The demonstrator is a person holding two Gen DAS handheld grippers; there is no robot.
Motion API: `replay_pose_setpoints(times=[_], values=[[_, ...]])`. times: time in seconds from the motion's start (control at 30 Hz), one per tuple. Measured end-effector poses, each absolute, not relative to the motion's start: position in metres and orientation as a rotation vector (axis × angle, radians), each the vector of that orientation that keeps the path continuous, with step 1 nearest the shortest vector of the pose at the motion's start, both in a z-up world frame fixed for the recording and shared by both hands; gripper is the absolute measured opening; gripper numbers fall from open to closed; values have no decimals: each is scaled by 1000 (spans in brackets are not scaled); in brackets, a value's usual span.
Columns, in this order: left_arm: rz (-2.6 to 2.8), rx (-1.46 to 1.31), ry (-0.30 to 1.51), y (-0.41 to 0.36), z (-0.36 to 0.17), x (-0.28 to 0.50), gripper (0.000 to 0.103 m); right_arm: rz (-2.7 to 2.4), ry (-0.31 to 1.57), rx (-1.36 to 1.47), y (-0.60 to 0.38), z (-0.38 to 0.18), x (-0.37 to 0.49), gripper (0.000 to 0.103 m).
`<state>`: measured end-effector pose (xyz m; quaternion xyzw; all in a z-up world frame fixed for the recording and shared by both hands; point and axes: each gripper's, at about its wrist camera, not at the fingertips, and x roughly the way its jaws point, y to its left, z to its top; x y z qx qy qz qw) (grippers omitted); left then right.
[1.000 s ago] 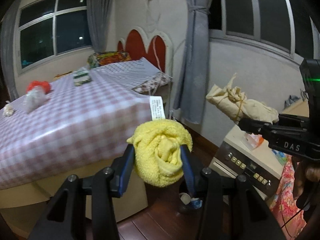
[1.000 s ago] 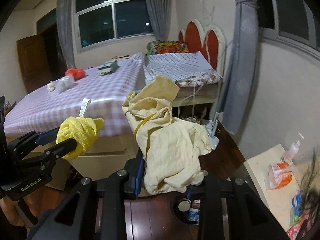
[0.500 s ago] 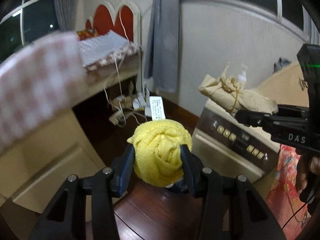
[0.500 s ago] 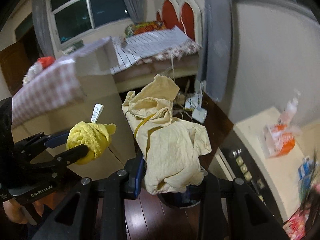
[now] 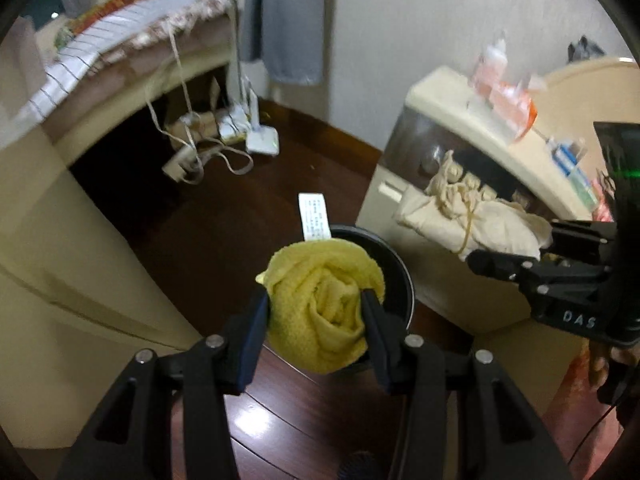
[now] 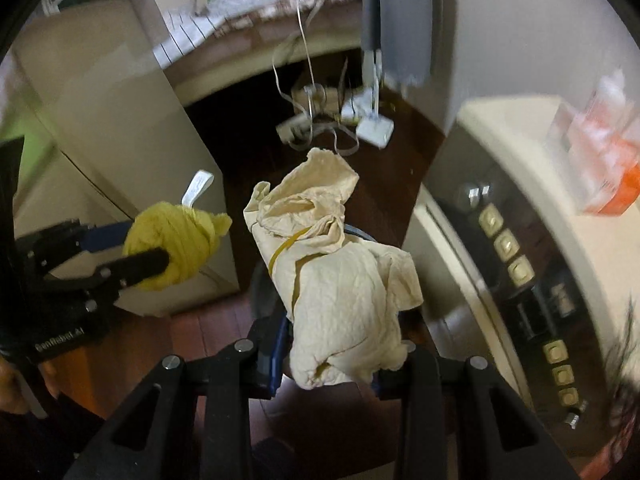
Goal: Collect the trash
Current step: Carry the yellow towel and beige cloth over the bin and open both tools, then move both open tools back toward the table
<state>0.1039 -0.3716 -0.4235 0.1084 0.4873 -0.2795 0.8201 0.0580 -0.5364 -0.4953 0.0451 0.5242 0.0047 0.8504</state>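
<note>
My left gripper (image 5: 316, 312) is shut on a rolled yellow towel (image 5: 324, 300) with a white label, held over a round black bin (image 5: 394, 264) on the floor. It also shows in the right wrist view (image 6: 148, 260), with the yellow towel (image 6: 176, 244). My right gripper (image 6: 332, 344) is shut on a crumpled beige cloth (image 6: 336, 280) tied with a yellow band, above the bin, whose rim (image 6: 264, 292) shows behind it. In the left wrist view the beige cloth (image 5: 472, 220) and right gripper (image 5: 508, 258) sit right of the bin.
Dark wooden floor (image 5: 224, 216). A cream cabinet (image 5: 60, 240) stands at the left. An appliance with buttons (image 6: 516, 272) stands at the right, with orange packets (image 5: 504, 96) on top. Cables and a power strip (image 5: 224, 136) lie under the bed (image 5: 132, 40).
Both grippers tilted downward, away from the checked table toward the floor. The black bin came into view beneath the yellow towel and the beige cloth. Both grips are unchanged.
</note>
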Motion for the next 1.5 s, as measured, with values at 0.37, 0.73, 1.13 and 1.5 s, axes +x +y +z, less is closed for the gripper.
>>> replay_pose_setpoints(times=[0.37,0.73,1.13,1.5], values=[[-645,223,1234,-398,-515,135,47,115,1242,-4,-536,-599,94,34],[-498,284,1274,-377,-545,141,92,87,1311,-93,-537,-654,105,103],[-407,186,1110,-322,-471,114,98,4,1164,67,-519,-570,72,103],[-389,129,980,-293,-395,84,99,-2,1045,42,-479,-478,62,103]])
